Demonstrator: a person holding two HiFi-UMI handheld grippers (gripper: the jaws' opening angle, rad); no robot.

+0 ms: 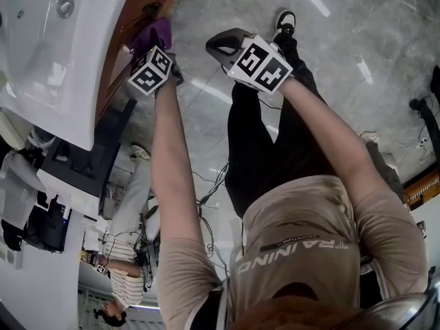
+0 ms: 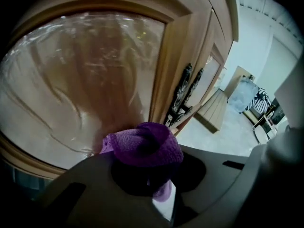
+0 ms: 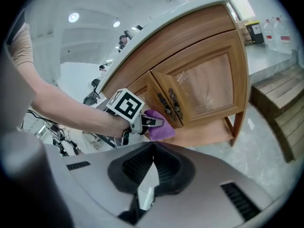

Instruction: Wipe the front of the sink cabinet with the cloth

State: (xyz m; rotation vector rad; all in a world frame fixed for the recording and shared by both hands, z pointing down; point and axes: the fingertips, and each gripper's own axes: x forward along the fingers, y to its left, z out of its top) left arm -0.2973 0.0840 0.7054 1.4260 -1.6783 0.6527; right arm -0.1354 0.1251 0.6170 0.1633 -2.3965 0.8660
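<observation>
- The white sink (image 1: pixel 48 53) sits on top of the wooden cabinet (image 3: pixel 204 56), at the left of the head view.
- The left gripper (image 1: pixel 159 59) is stretched out to the cabinet front, with its marker cube behind the jaws.
- Its jaws are closed on the purple cloth (image 2: pixel 145 144), which bunches in a wad between them and sticks out past the tips. A small flap hangs below.
- The cloth rests against the glossy panel of a door (image 2: pixel 80 80), low down near the bottom frame.
- The dark handles (image 2: pixel 185 91) stand just to the right of the cloth in the left gripper view. In the right gripper view the cloth lies just below and left of them.
- The right gripper (image 3: pixel 153 146) hangs back from the cabinet, well apart from the cloth, over the grey floor (image 1: pixel 357 26).
- Its jaws are pressed together at the tips, with nothing between them.
- At the far right of the right gripper view, a wooden step (image 3: pixel 280 103) stands beside the cabinet.
</observation>
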